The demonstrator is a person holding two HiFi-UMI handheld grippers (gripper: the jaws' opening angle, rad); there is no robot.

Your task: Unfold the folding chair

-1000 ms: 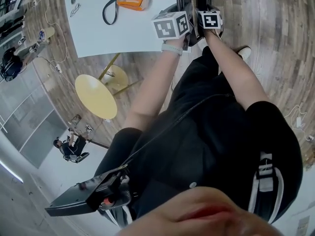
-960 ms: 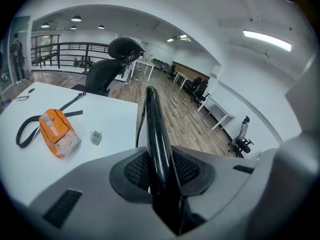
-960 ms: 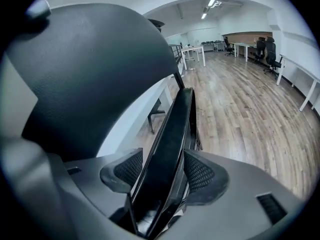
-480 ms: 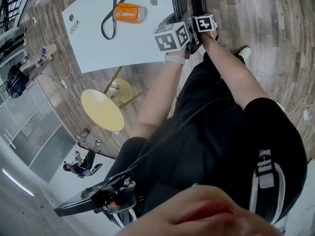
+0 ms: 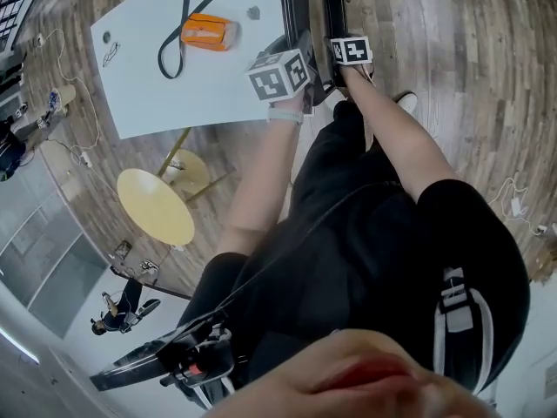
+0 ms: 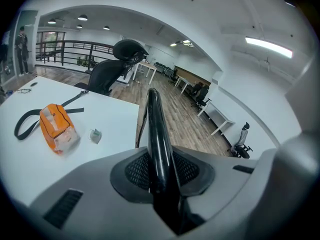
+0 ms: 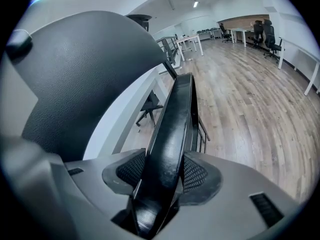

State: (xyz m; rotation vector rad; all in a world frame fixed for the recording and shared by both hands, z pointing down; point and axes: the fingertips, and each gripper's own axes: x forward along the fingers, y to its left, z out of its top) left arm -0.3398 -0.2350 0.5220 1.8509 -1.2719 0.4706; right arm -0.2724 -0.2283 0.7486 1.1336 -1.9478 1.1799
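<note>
- Beside the white table (image 5: 130, 94), at the top of the head view: chair (image 5: 296, 3), seen as two narrow black edges close together, standing on the wood floor (image 5: 452, 50).
- Left gripper (image 6: 161, 171): jaws drawn close and clamped on a glossy round tube (image 6: 156, 129) of the chair, with the mesh pads (image 6: 137, 169) tight against both sides of it.
- Tube running straight up and away from the jaws, towards the far end of the table.
- Right gripper (image 7: 161, 179): jaws set wider, just been closing, pressed on a flat black bar (image 7: 175, 129) of the chair, the gap between the pads filled by it.
- Bar leaning away over the floor, thin metal rails showing just under its right side.
- Both grippers held out ahead on outstretched arms, marker cubes facing up; left one at the chair's table-side edge, right one at its other edge.
- Close at the left of the right gripper view: a large dark padded panel (image 7: 85, 74); cannot tell whether it belongs to the chair.
- On the table: orange pouch (image 5: 209, 33), black strap (image 5: 174, 24) looped just beside it, small grey item (image 5: 253, 12) near the chair-side edge.
- Near the table's lower edge in the head view: round yellow stool (image 5: 155, 205).
- Beyond the table in the left gripper view: black office chair (image 6: 117, 64).
</note>
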